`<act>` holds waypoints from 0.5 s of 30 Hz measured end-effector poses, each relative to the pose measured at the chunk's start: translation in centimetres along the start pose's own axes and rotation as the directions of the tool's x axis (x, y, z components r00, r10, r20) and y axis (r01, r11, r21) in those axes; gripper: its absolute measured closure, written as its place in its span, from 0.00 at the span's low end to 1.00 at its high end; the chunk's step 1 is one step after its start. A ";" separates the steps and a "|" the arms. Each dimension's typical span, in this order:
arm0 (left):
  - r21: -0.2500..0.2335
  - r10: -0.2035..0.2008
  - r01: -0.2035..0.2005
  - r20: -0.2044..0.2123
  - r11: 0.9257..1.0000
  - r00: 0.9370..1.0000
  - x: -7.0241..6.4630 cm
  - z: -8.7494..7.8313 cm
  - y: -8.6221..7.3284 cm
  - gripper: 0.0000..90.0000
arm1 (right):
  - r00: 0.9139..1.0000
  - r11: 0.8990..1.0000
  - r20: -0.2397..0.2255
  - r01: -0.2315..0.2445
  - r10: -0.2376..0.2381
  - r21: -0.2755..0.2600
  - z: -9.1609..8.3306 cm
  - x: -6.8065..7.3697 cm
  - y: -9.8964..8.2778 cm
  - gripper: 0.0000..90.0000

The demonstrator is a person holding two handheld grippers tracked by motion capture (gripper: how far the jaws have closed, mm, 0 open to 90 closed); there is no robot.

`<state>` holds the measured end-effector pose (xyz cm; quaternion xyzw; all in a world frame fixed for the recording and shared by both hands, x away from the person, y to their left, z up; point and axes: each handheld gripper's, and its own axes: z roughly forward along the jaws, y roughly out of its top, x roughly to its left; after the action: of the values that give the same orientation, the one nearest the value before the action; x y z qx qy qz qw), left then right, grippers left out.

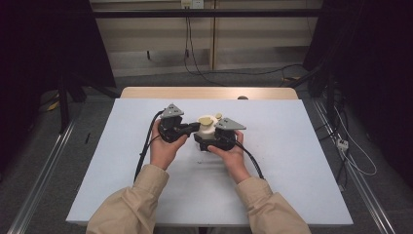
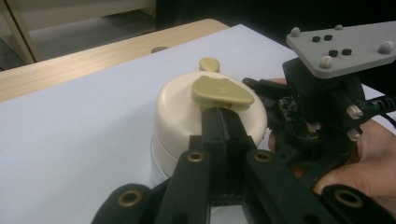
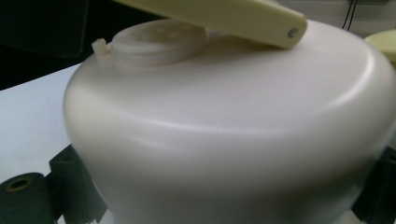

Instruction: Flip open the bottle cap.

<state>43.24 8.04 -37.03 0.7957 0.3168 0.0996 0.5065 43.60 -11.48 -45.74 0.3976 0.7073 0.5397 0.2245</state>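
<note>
Steadying a cream container [image 1: 206,131] between our right gripper [image 1: 210,141]'s jaws, we are pinching its olive handle [image 2: 222,93] with our left gripper [image 2: 223,116]'s closed jaws.

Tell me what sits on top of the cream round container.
On the cream round plastic container lies a yellowish flat handle, its near end covered by the shut left tongs. A small round yellowish knob shows behind. The container's inside is hidden.

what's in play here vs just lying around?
In play:
- cream container
- its olive handle
- left gripper, shut on the handle
- right gripper, around the container

Lying about:
- olive disc behind it
- floor cables
</note>
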 end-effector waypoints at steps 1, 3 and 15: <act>0.005 0.004 -0.004 -0.002 1.000 1.000 0.0 0.0 0.0 1.00 | 1.000 1.000 0.001 0.002 -0.002 0.001 0.0 0.0 0.0 0.07; 0.012 0.010 -0.010 0.001 1.000 1.000 -0.1 0.2 0.1 1.00 | 1.000 1.000 0.000 -0.001 0.001 0.001 0.0 0.0 0.0 0.07; 0.008 0.010 -0.010 0.005 1.000 1.000 -0.5 0.5 0.7 1.00 | 1.000 1.000 0.000 0.000 0.000 0.001 0.0 0.0 0.0 0.07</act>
<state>43.37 7.18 -36.60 0.7995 0.3120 0.0989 0.5036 43.57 -11.50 -45.72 0.3976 0.7076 0.5392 0.2244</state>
